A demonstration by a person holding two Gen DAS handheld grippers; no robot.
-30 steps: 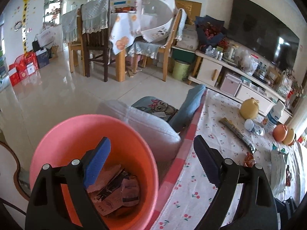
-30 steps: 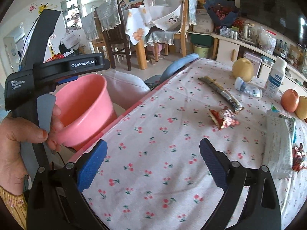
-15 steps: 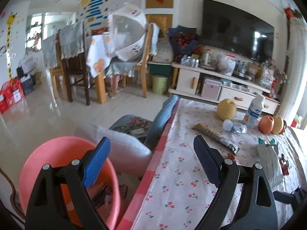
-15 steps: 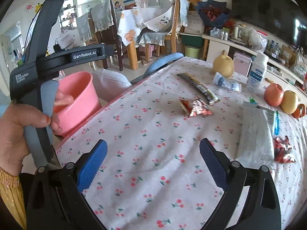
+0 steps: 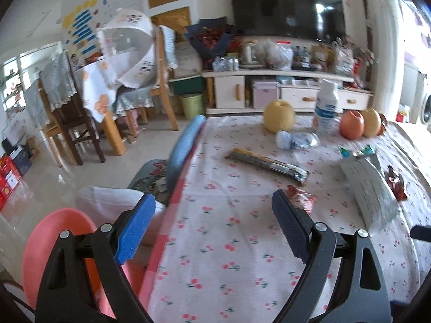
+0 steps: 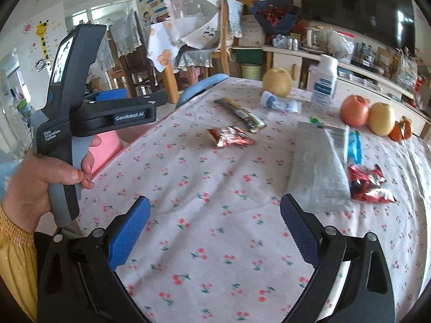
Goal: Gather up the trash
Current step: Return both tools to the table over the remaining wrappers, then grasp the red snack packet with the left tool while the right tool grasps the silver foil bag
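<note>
Trash lies on a cherry-print tablecloth (image 6: 215,215): a crumpled red foil wrapper (image 6: 230,136), a long dark snack wrapper (image 6: 241,114), a crushed plastic bottle (image 6: 280,103), a white plastic bag (image 6: 320,161) and a second red wrapper (image 6: 367,184). A pink bin (image 5: 54,242) stands beside the table's left edge. My left gripper (image 5: 212,231) is open and empty, over the table edge, with the red foil wrapper (image 5: 300,199) just past its right finger. My right gripper (image 6: 215,231) is open and empty above bare cloth.
A pear (image 6: 277,82), a white bottle (image 6: 324,83), an apple (image 6: 354,110) and more fruit stand at the table's far side. A blue chair back (image 5: 186,145) and a white cushion (image 5: 107,202) are at the left edge. A TV cabinet (image 5: 282,91) lies beyond.
My left gripper has swung right, from over the pink bin to over the table edge. My right gripper has moved forward over the cloth. Both stayed open.
</note>
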